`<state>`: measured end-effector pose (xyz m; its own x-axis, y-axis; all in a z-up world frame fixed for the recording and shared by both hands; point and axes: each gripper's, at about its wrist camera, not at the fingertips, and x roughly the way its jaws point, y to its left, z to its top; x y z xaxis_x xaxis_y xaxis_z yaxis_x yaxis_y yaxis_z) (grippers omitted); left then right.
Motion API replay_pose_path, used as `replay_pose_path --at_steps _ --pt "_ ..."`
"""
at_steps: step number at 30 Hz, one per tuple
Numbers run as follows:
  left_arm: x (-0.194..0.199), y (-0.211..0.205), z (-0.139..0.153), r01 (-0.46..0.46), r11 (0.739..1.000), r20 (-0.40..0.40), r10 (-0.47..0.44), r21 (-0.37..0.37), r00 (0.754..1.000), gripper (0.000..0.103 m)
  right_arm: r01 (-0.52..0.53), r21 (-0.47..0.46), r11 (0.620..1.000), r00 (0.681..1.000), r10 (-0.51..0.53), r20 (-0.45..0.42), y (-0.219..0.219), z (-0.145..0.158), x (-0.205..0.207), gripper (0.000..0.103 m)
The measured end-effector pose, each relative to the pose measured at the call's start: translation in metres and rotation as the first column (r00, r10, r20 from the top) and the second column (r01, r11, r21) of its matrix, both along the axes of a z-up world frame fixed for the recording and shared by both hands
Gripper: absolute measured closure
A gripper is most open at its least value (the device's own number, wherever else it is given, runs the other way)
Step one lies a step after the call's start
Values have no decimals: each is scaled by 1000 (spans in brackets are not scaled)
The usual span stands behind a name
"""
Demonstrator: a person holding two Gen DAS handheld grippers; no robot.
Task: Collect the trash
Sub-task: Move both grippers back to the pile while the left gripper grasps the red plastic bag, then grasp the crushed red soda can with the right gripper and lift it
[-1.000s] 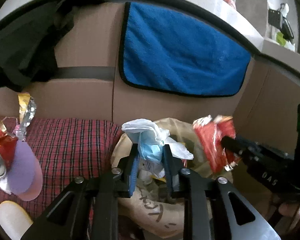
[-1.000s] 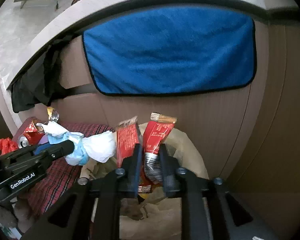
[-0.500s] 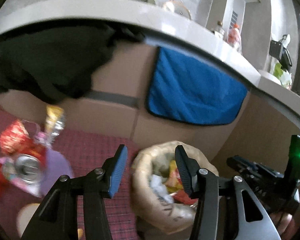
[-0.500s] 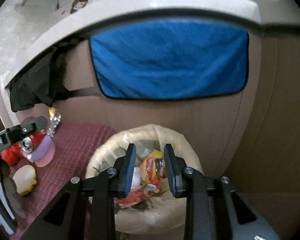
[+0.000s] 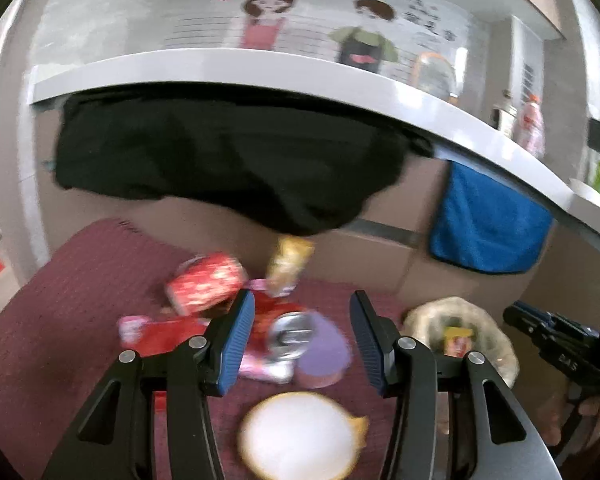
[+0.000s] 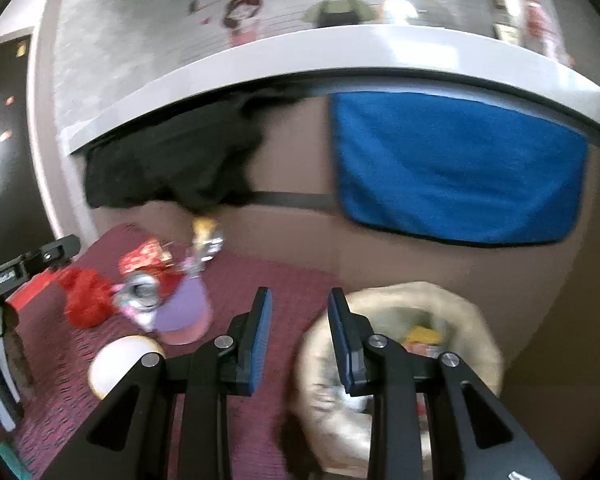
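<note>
Red cloth [image 5: 60,320]: checked mat under everything; the remaining rubbish sits in one cluster on it, at the foot of the brown cabinet front.
Paper bag [image 6: 404,344]: open-mouthed, already holding wrappers; at about 3 o'clock from the cluster in both views, well apart from it.
Trash cluster [image 5: 260,320]: from the left gripper it lies dead ahead at 12 o'clock; from the right gripper it lies off at about 10 o'clock, farther away.
Round white piece [image 5: 300,436]: nearest item, low at 6 o'clock in the left wrist view, under the fingers.
Purple disc [image 5: 324,356]: just right of the can, touching or overlapping it; blur hides which.
Drink can [image 5: 290,336]: lying on its side, silver top facing the left camera, so its long axis runs roughly along the gripper's line of sight.
Red packet [image 5: 204,284]: at 11 o'clock behind the can.
Left gripper [image 5: 302,340]: jaws have just been opening, now wide and holding nothing; the can shows in the gap but beyond the pads.
Right gripper [image 6: 298,340]: jaws narrowly parted, holding nothing, at the bag's left rim.
Nearer hand: left, by my judgement; a straight reach forward and down suits the can.
</note>
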<state>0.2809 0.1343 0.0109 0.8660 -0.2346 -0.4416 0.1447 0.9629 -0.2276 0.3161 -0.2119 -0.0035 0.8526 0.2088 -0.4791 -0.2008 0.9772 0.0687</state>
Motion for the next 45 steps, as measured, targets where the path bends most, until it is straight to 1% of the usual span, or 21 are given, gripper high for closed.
replay_pose_path --at_steps 4,7,11,15,18,21,24,26,28,29,33,34,35,37,39,41,43,45 --pt "-1 44 -12 -71 997 -28 70 -24 997 52 -115 6 993 993 115 -38 40 -10 5 76" --pt "-2 68 -25 -104 994 -54 102 -35 993 52 -202 9 979 976 203 -82 68 -22 9 76" --pt "-4 79 -40 -97 995 -80 94 -28 992 52 -291 7 957 945 289 -152 98 -40 14 76" --pt "-5 79 -50 -75 997 -93 74 -10 993 52 -327 -20 945 937 321 -138 124 -44 29 76" --pt "0 80 -56 -49 999 -111 46 -18 993 52 -357 -5 934 926 354 -130 136 -42 44 76" --pt "10 77 -60 -33 999 -126 29 -28 992 52 -365 -12 931 926 361 -114 150 -37 59 76" --pt "28 75 -65 -43 999 -136 41 -7 990 52 -359 -21 933 929 355 -107 159 -33 71 76" --pt "40 79 -71 -70 997 -158 65 -24 985 52 -355 -18 935 930 351 -105 160 -32 75 76" --pt "49 81 -77 -68 997 -182 58 -47 982 52 -351 -14 936 933 348 -92 159 -30 77 74" --pt "51 80 -80 -62 997 -188 51 -53 981 52 -350 -14 937 934 347 -84 159 -29 78 71" --pt "51 72 -82 -43 999 -181 39 -21 983 53 -338 -23 941 939 336 -78 164 -24 89 69" --pt "50 71 -82 -45 999 -183 41 -18 982 54 -337 -11 941 938 335 -85 167 -24 94 67" --pt "49 72 -82 -51 998 -186 46 -21 982 58 -339 2 941 936 337 -96 170 -25 99 64" --pt "46 74 -80 -56 998 -187 51 -18 981 63 -340 20 940 932 340 -127 180 -32 112 63" --pt "41 76 -78 -72 997 -175 70 -5 982 71 -314 8 949 938 312 -154 188 -41 121 63" --pt "35 80 -76 -93 996 -163 93 7 982 71 -295 -19 955 942 288 -172 197 -51 128 63" --pt "32 87 -74 -118 993 -155 120 17 981 71 -301 -12 954 939 294 -177 200 -57 128 61" --pt "32 95 -76 -129 992 -166 126 -5 978 70 -305 -10 952 936 298 -186 203 -61 125 49"
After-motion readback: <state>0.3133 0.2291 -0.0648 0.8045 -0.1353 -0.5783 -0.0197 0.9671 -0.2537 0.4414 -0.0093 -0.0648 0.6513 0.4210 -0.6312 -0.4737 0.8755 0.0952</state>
